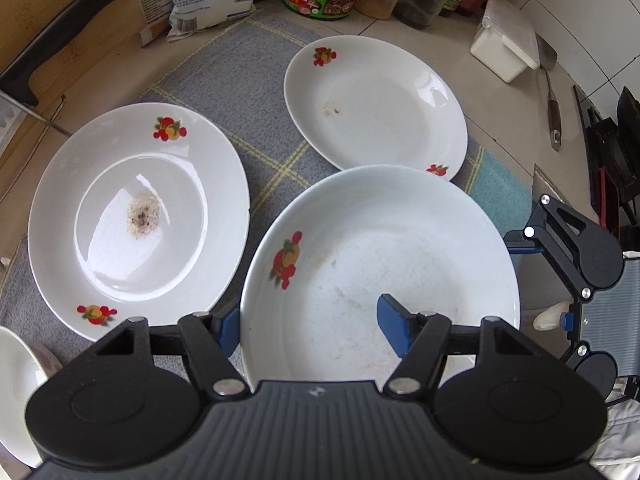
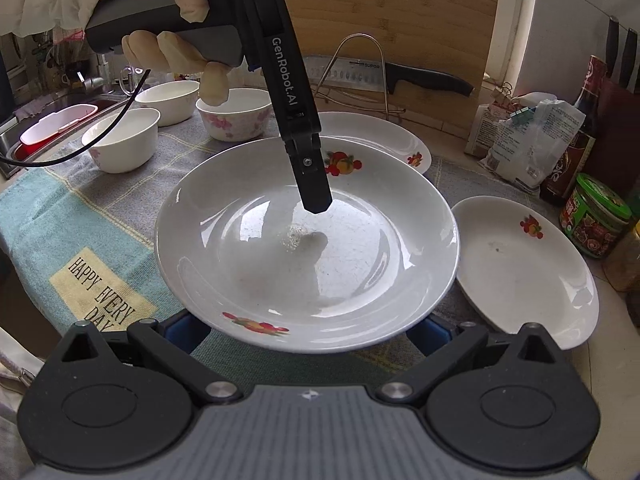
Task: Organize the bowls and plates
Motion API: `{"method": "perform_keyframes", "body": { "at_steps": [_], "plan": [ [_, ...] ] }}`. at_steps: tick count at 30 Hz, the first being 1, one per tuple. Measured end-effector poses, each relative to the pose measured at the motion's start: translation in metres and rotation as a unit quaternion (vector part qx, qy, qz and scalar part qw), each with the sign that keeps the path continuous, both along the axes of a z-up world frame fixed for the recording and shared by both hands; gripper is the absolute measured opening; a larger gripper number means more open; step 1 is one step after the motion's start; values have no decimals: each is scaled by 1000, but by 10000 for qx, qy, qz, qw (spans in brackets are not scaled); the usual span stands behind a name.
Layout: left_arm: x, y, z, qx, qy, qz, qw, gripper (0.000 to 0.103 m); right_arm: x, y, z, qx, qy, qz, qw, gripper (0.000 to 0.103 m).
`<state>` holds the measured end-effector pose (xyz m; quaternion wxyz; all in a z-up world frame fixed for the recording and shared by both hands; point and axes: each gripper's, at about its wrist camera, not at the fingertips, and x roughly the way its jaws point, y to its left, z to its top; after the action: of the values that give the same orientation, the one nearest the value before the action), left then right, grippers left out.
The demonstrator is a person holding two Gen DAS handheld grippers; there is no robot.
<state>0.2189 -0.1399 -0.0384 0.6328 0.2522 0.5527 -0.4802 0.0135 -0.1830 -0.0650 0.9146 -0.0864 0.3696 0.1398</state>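
Note:
A white deep plate with fruit prints (image 1: 380, 264) (image 2: 308, 248) is held above the cloth. My left gripper (image 1: 310, 328) straddles its near rim: one blue finger (image 1: 394, 328) lies inside the plate, the other (image 1: 229, 330) outside the rim. It comes down from above in the right wrist view (image 2: 312, 184). My right gripper (image 2: 308, 336) is wide open, its blue fingers (image 2: 182, 330) showing under the plate's near rim on both sides. A second plate (image 1: 138, 216) (image 2: 376, 140) and a third (image 1: 376, 104) (image 2: 524, 268) lie on the cloth. Three bowls (image 2: 236, 116) stand far left.
A grey-blue checked cloth (image 2: 100, 208) covers the counter. A knife (image 2: 424, 78) rests against an upright wooden board. Bags, bottles and a green-lidded jar (image 2: 596, 216) line the right side. A white box (image 1: 506, 38) and a spatula (image 1: 552, 96) lie at the far right.

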Motion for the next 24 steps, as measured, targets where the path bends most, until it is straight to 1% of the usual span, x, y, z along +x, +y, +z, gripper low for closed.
{"method": "perform_keyframes", "body": {
  "at_steps": [9, 24],
  "plan": [
    [6, -38, 4, 39, -24, -130, 9999, 67, 0, -34, 3, 29, -35, -149, 9999, 103],
    [13, -88, 3, 76, -67, -315, 9995, 67, 2, -72, 2, 139, -44, -427, 9990, 103]
  ]
}}
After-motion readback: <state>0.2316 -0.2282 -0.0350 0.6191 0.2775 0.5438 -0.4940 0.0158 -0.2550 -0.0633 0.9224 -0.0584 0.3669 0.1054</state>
